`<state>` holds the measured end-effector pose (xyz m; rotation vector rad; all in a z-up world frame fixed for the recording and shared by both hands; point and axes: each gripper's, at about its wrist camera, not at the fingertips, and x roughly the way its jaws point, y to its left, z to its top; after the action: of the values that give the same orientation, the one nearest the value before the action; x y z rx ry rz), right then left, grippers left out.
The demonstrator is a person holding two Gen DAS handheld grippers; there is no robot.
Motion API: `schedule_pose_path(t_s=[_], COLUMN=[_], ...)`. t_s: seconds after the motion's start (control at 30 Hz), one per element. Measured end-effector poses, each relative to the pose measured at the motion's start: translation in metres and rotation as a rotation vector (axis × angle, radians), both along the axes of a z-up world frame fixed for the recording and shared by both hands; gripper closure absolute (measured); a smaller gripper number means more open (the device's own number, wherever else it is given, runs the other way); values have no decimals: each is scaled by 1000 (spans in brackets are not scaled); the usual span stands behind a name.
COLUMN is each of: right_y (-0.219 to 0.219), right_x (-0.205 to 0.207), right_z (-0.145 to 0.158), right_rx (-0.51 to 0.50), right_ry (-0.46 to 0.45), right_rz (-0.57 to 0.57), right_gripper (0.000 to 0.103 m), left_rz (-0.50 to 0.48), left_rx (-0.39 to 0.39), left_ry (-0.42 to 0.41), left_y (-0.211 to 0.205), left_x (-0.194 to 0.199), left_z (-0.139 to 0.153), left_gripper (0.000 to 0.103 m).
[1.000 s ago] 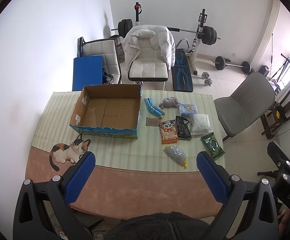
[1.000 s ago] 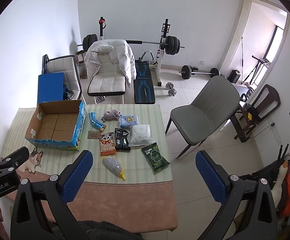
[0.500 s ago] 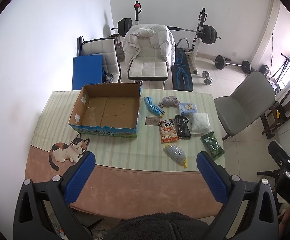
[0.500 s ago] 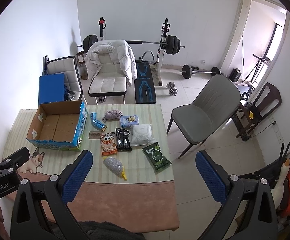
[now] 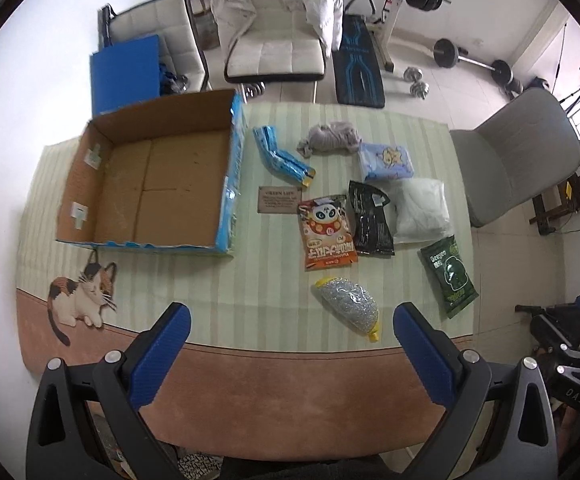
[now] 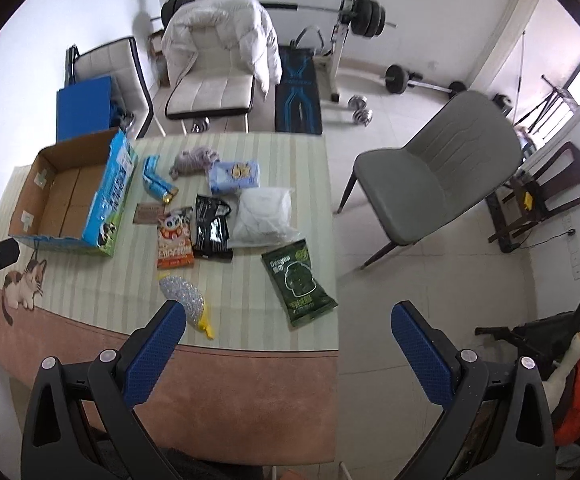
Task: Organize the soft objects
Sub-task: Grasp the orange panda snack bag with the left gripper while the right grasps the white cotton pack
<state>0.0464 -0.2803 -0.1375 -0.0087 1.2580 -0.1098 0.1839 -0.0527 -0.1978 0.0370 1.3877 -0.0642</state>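
An empty open cardboard box point(image 5: 157, 184) point(image 6: 65, 196) sits on the left of the striped table point(image 5: 193, 276). To its right lie several soft packs: a blue tube pack point(image 5: 279, 156), a grey cloth bundle point(image 5: 332, 138), a light blue pack point(image 5: 386, 160), a white bag point(image 5: 420, 210), a black pack point(image 5: 370, 220), an orange snack bag point(image 5: 326, 232), a green pack point(image 5: 450, 276) point(image 6: 298, 276) and a silver mesh pack point(image 5: 348, 306) point(image 6: 183, 296). My left gripper point(image 5: 290, 344) and right gripper point(image 6: 285, 340) are open and empty, high above the table's near edge.
A small brown card point(image 5: 279, 199) lies beside the box. A grey chair point(image 6: 438, 168) stands right of the table. White chairs point(image 5: 275, 40), a blue board point(image 5: 125, 72) and a weight bench point(image 6: 342, 16) stand behind it. A cat picture point(image 5: 81, 296) marks the tablecloth's near left.
Both grippers have come lower and closer to the table, so the box and packs look larger. Nothing on the table has moved.
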Motion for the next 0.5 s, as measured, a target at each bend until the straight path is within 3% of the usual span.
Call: schedule_pose_path(t_s=[0.1, 0.23, 0.3, 0.4, 0.5], right_y=[-18, -33, -37, -42, -48], right_x=[34, 74, 88, 101, 109], right_z=[-71, -158, -192, -231, -250], right_rx=[23, 34, 38, 56, 87], right_ry=[102, 230, 272, 323, 329], right_rz=[17, 37, 36, 35, 20], right_gripper=[0, 0, 0, 0, 0], left_rz=[-7, -9, 18, 54, 67], left_rx=[0, -2, -28, -56, -83], left_ry=[97, 219, 290, 370, 411], left_y=[-15, -29, -29, -31, -34], left_x=[36, 72, 86, 103, 112], left_z=[-56, -126, -162, -204, -231], left_gripper=[1, 15, 26, 27, 27])
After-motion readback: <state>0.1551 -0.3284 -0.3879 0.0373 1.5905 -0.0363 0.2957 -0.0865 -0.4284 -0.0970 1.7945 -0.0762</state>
